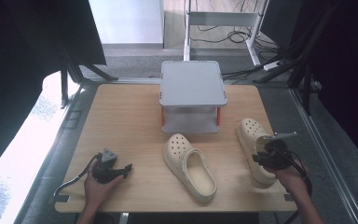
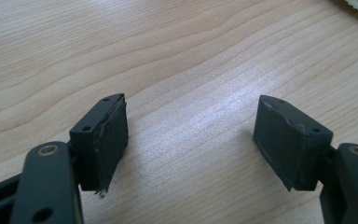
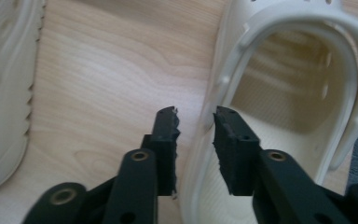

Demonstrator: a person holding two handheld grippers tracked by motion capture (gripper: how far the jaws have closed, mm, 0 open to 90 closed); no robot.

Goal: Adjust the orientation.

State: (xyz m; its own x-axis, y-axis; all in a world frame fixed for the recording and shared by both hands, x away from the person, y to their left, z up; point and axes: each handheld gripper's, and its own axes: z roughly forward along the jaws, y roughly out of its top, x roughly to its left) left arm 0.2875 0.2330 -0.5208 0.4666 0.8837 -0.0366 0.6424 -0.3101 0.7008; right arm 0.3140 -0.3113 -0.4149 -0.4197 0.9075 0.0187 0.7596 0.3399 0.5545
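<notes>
A: In the high view, where do things stand?

B: Two cream foam clogs lie on the light wooden table point(image 1: 121, 116), in front of a grey two-level plastic rack point(image 1: 192, 95). The middle cream clog point(image 1: 189, 167) lies alone, with no gripper near it. The right cream clog point(image 1: 255, 149) lies near the right edge of the table, and the right gripper point(image 1: 263, 151) is at its side wall. The left gripper point(image 1: 126, 169) rests low over bare wood, well apart from both shoes.

A: And the left gripper view?

B: There the left gripper point(image 2: 191, 140) has its jaws spread wide, and between them is nothing but table point(image 2: 177, 56). A small pale corner at the top right is probably the edge of a clog, but it is too little to be sure.

A: The right gripper view?

B: The right gripper point(image 3: 196, 122) has its jaws narrow, one outside and one inside the wall of the right cream clog point(image 3: 279, 107), beside the opening. A thin gap shows at the tips, so I judge that it is closing on the wall, but I cannot tell if the grip is already firm. The other clog point(image 3: 4, 93) is at the left edge.

A: So how far is the work?

B: Early, I think. Both shoes are on the table and both levels of the rack look empty. If the shoes must go onto the rack, the first one is only being taken, and the second is untouched.
</notes>
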